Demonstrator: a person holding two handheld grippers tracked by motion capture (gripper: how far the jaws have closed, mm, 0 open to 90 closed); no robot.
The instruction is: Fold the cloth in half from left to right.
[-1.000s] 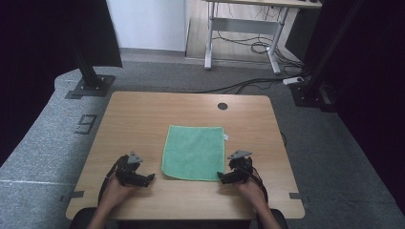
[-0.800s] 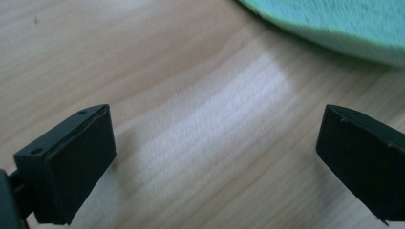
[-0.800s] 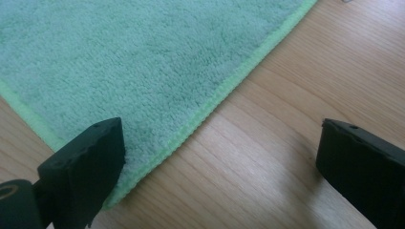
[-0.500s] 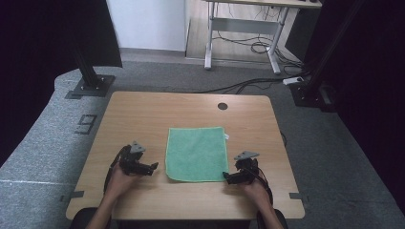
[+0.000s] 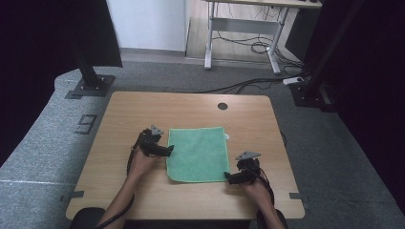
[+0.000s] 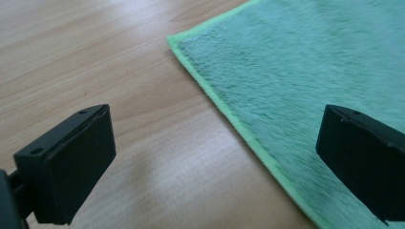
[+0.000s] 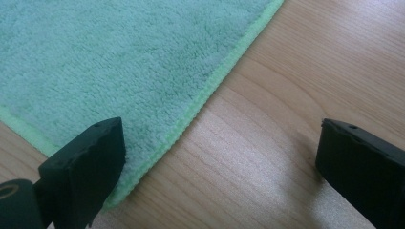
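Note:
A green cloth [image 5: 198, 153] lies flat in the middle of the wooden table [image 5: 143, 109]. My left gripper [image 5: 168, 152] is at the cloth's left edge, open. In the left gripper view the cloth [image 6: 305, 62] has its hemmed edge running between the jaws of the left gripper [image 6: 212, 143], one jaw over bare wood and one over the fabric. My right gripper [image 5: 228, 179] is open at the cloth's near right corner. In the right gripper view the cloth [image 7: 119, 62] lies under the left jaw of the right gripper [image 7: 219, 143], and the other jaw is over wood.
A dark cable hole [image 5: 222, 106] sits near the table's far edge. Bare wood surrounds the cloth on all sides. Black stand bases [image 5: 90, 86] and grey carpet lie beyond the table, with a desk frame [image 5: 241, 38] farther back.
My left gripper has moved away from the near edge and rightward, up to the cloth's left edge. My right gripper has shifted slightly right and nearer. The cloth stays flat.

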